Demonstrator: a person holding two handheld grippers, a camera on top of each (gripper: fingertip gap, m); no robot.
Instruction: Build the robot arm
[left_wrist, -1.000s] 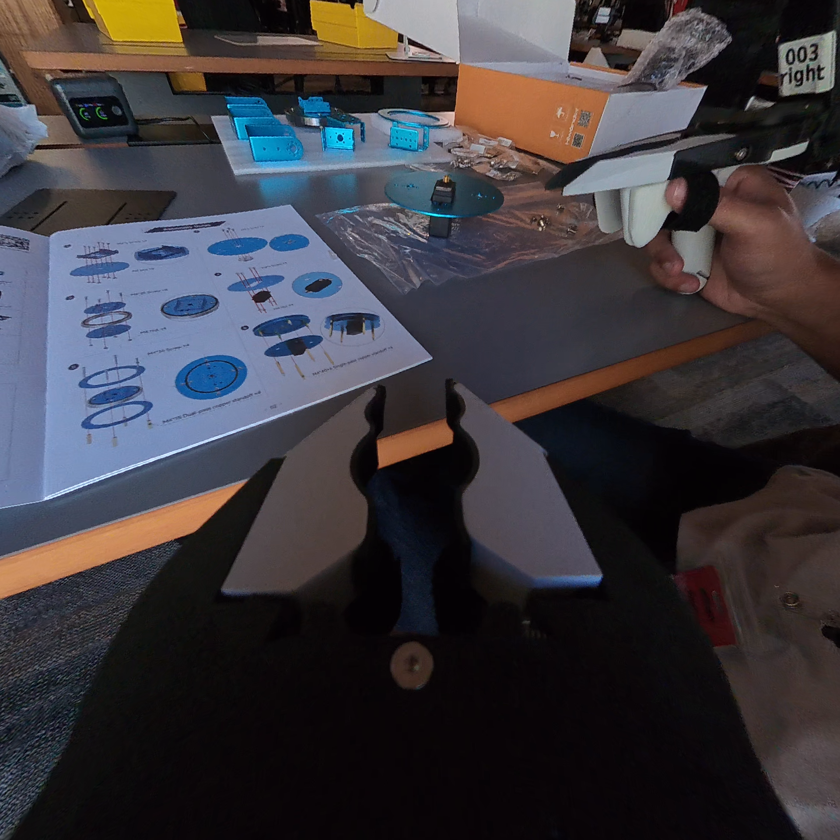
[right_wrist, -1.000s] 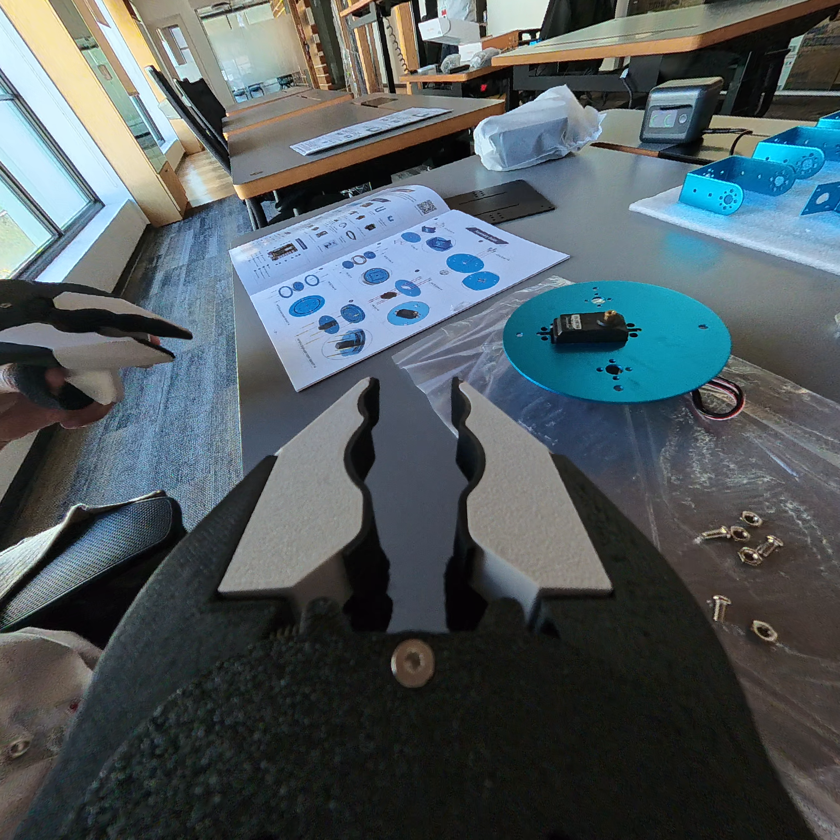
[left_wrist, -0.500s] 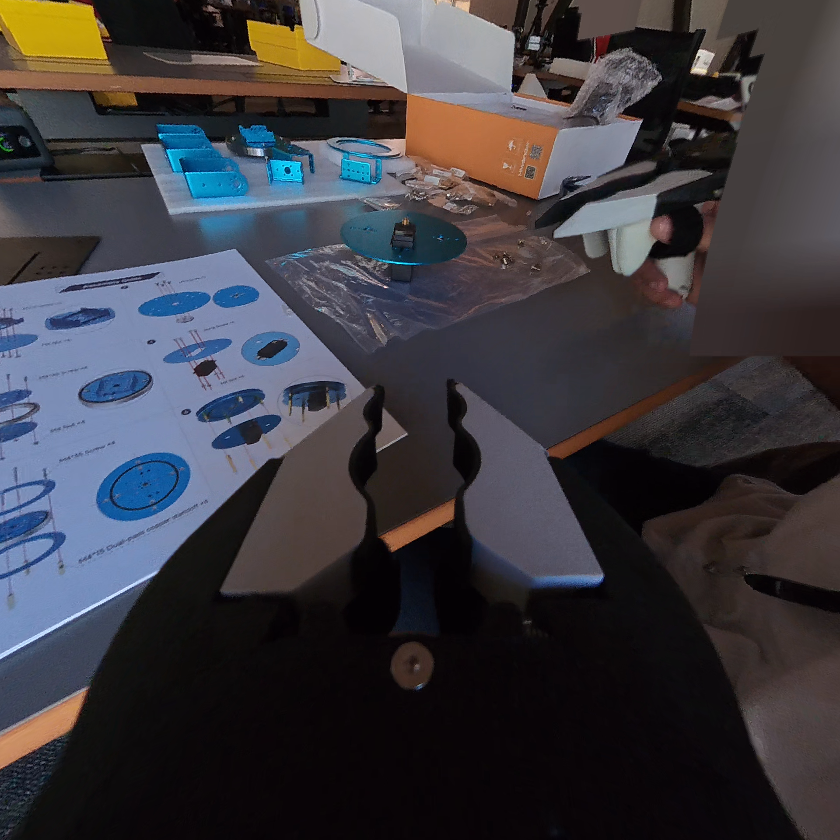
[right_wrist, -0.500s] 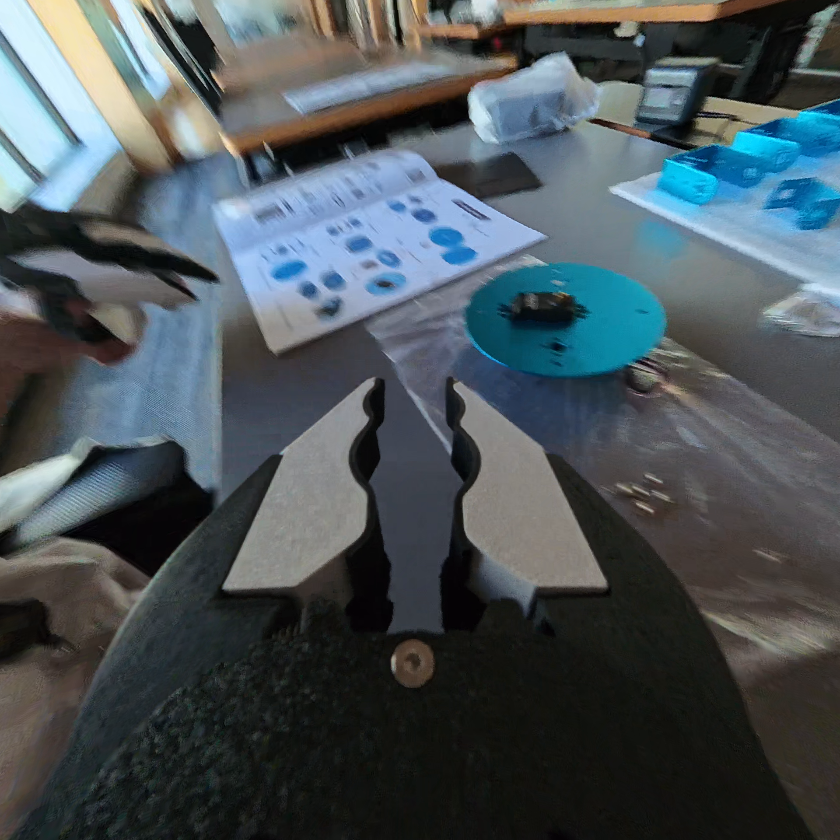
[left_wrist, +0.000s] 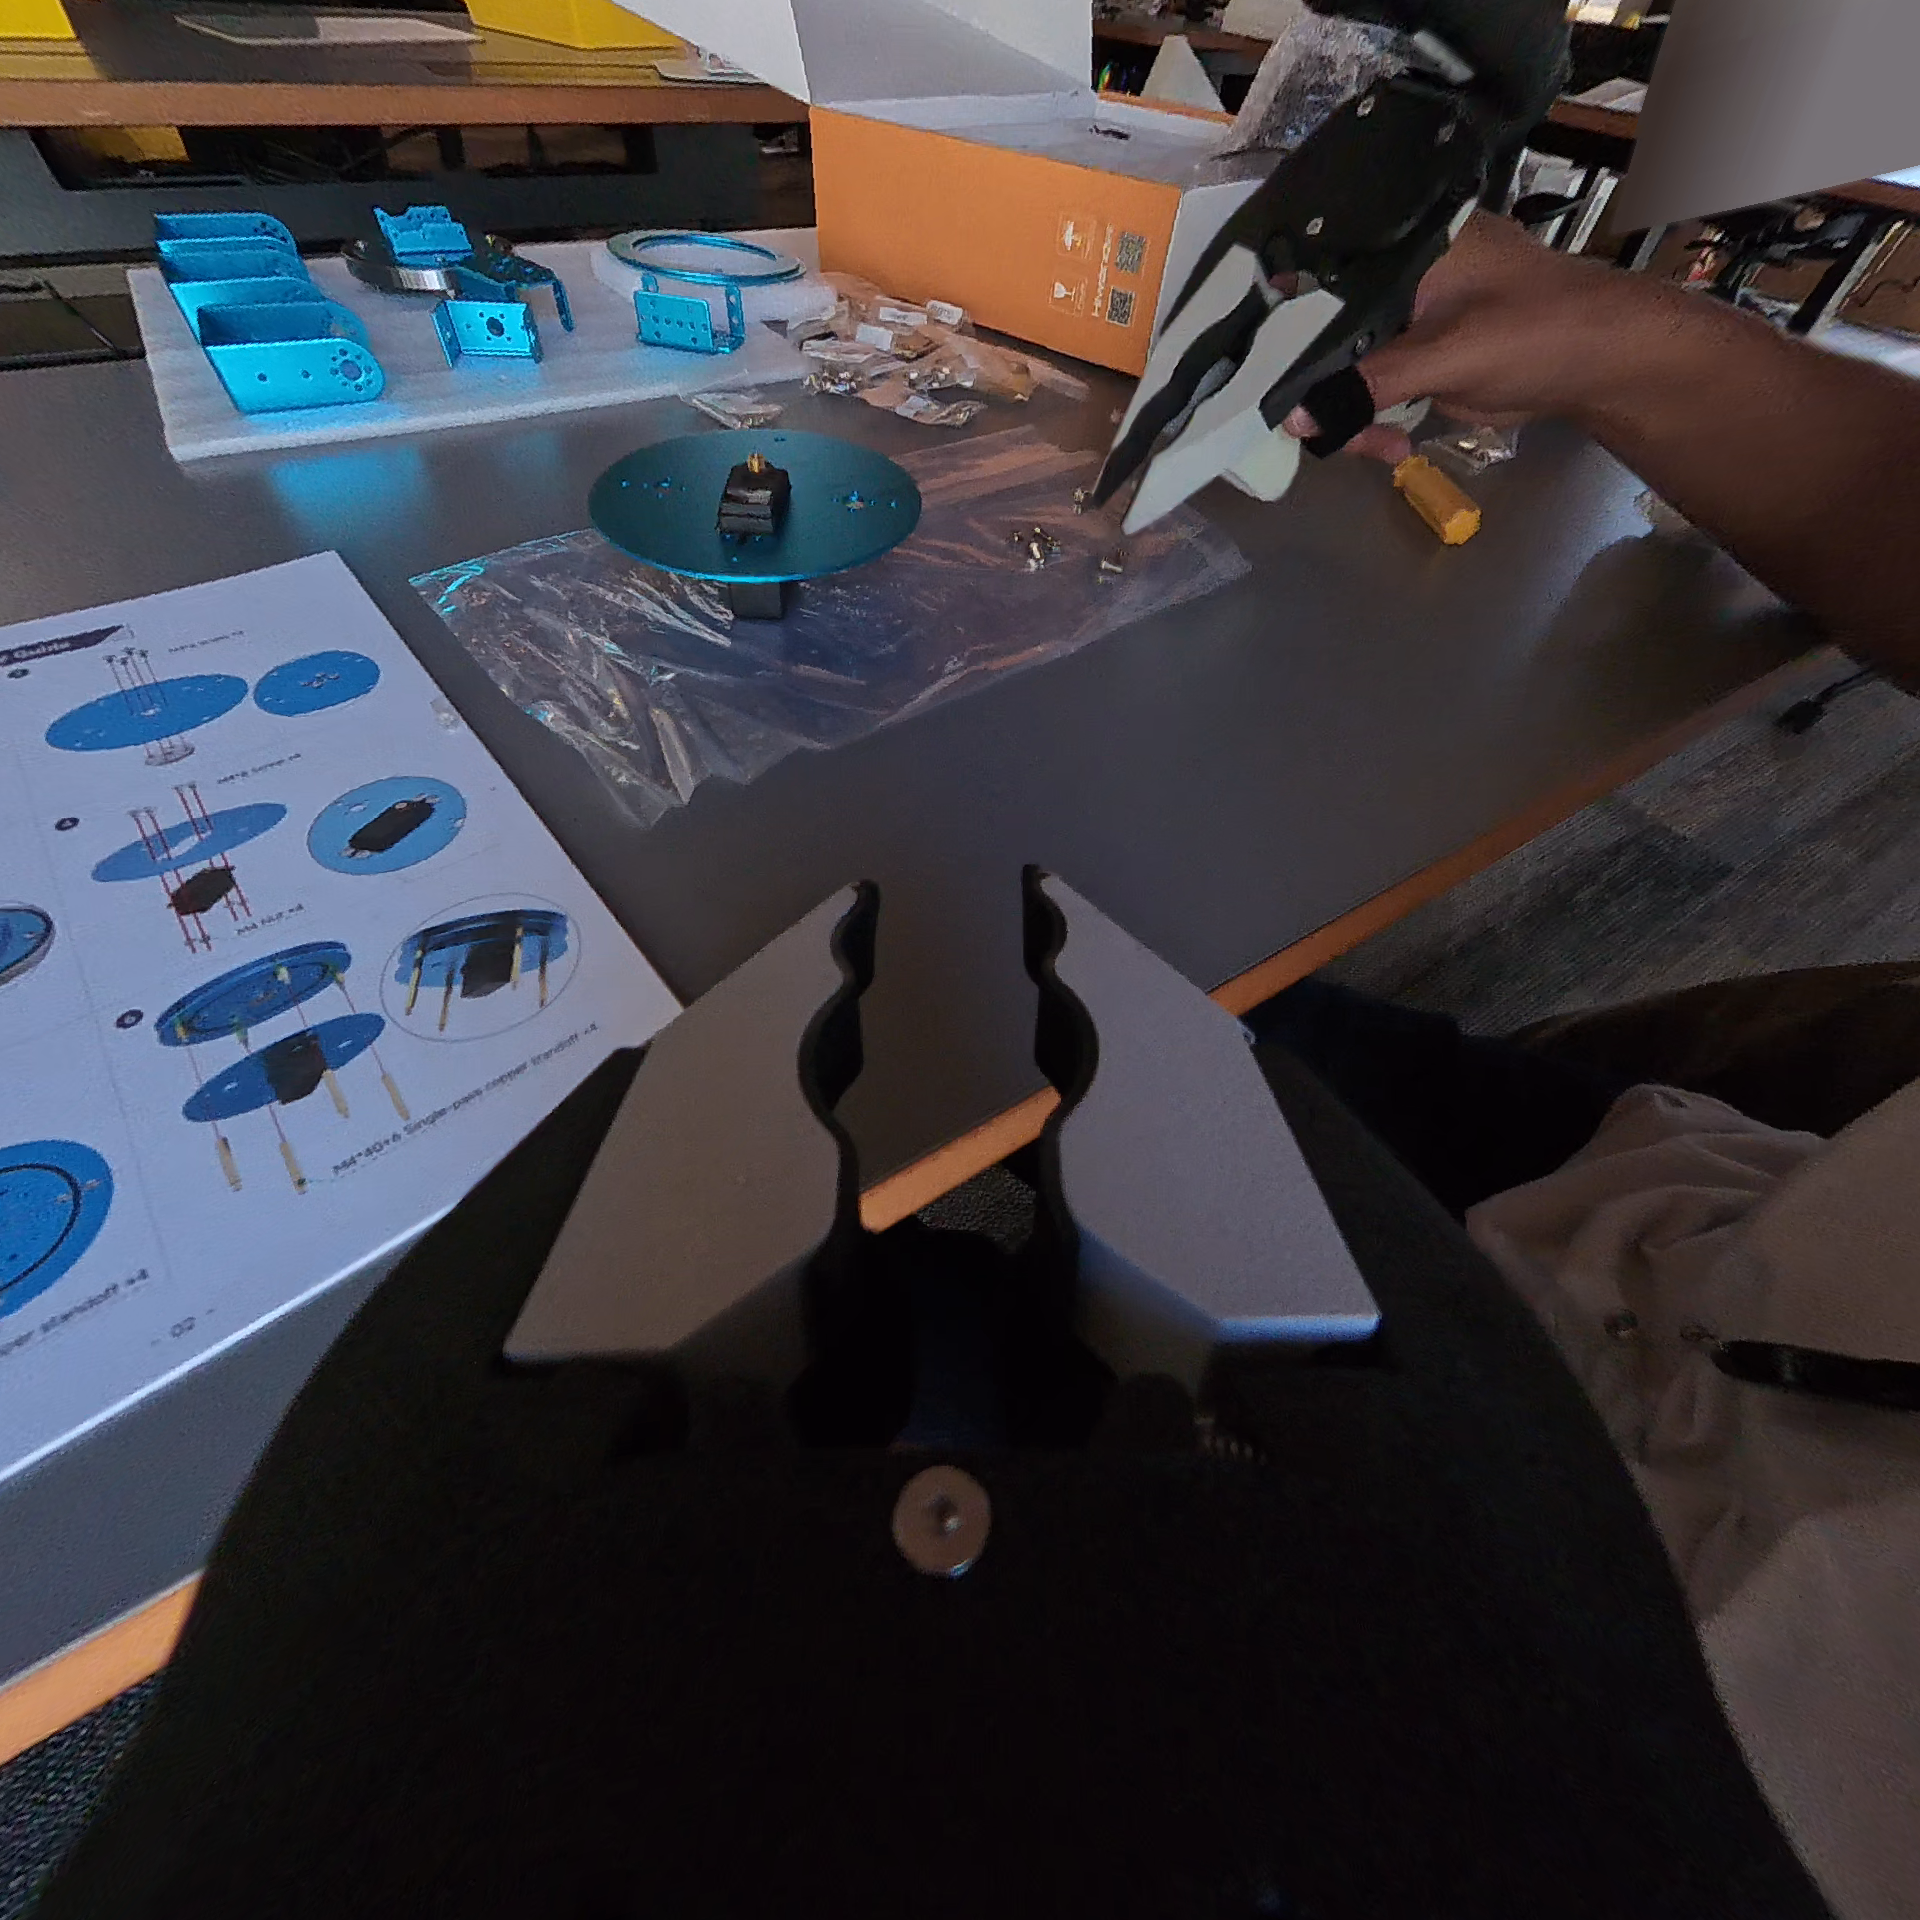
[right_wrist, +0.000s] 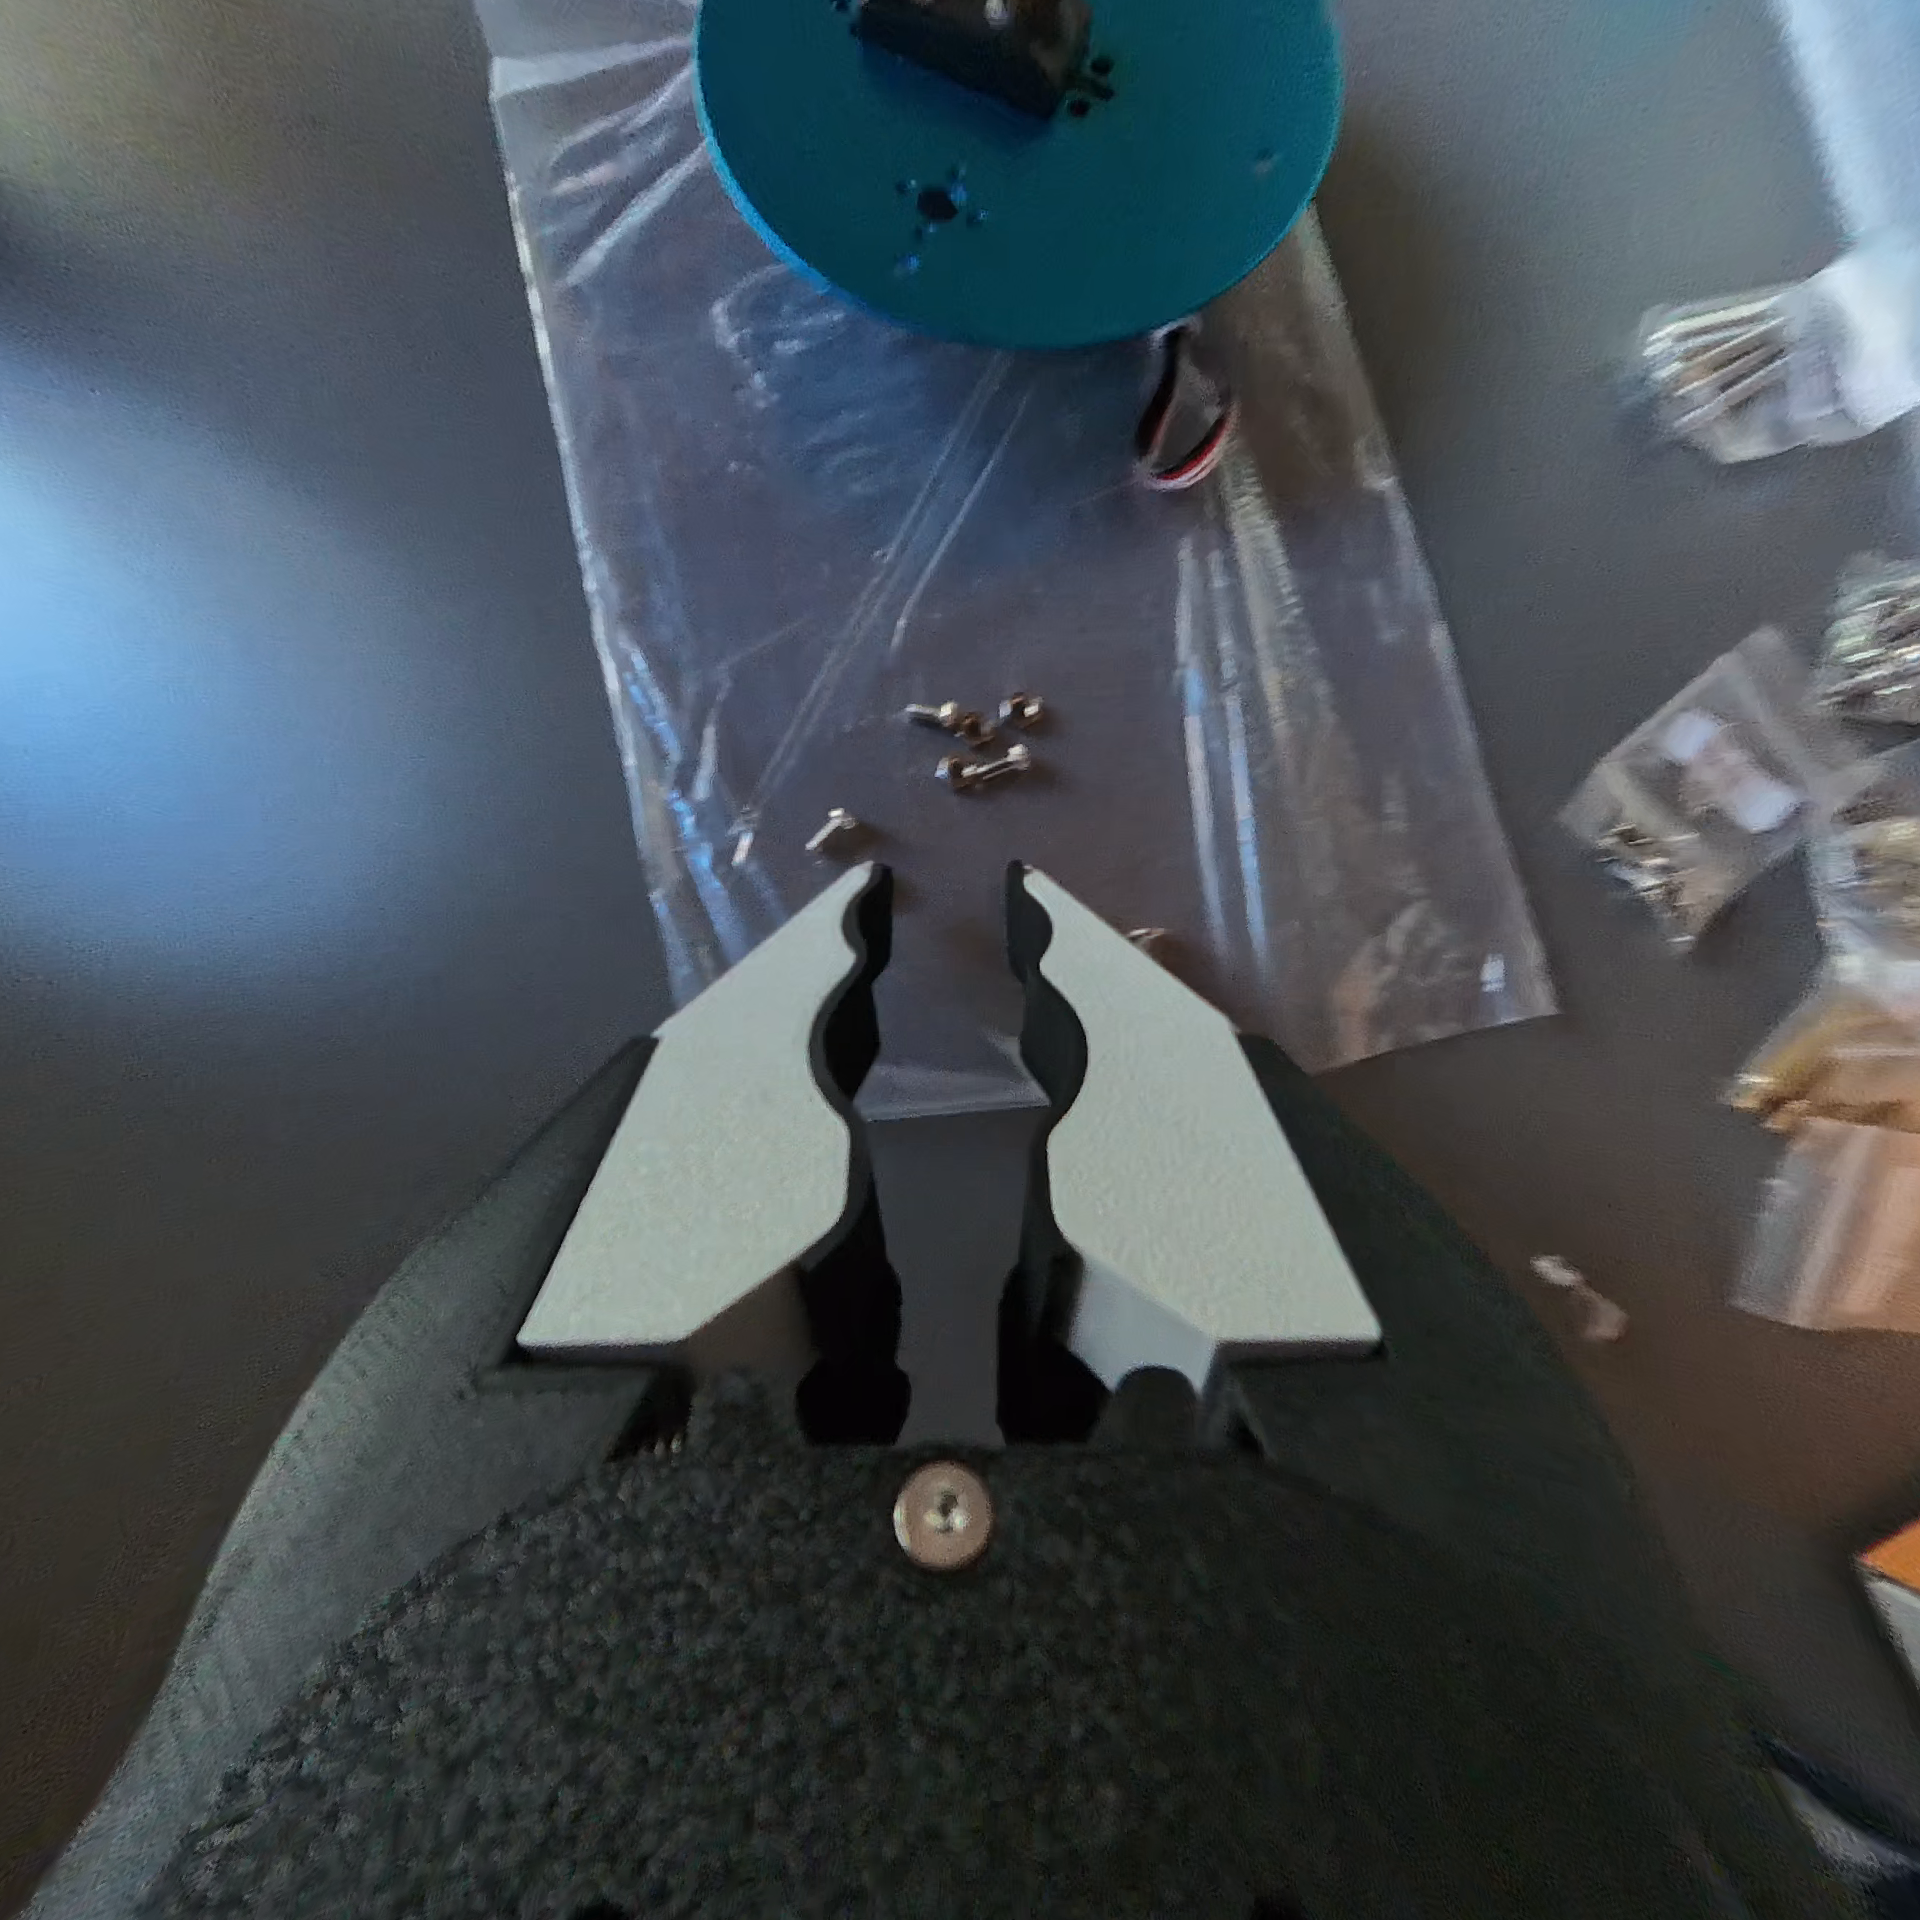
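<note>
My left gripper (left_wrist: 945, 883) hangs parted and empty over the near edge of the surface (left_wrist: 1195, 831), beside the open instruction booklet (left_wrist: 260, 935). Further right, the blue disc (right_wrist: 1013, 177) with its black servo (right_wrist: 977, 42) rests at the far end of a clear plastic bag (right_wrist: 1039, 582). My right gripper (right_wrist: 948, 871) points down with its jaws apart, holding nothing, just short of the loose screws (right_wrist: 977, 743); I judge a slow, square descent suits such small parts.

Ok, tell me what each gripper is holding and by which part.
Nothing is held. The left gripper is open over the grey table's edge; the right gripper is open above small silver screws on clear plastic.
</note>
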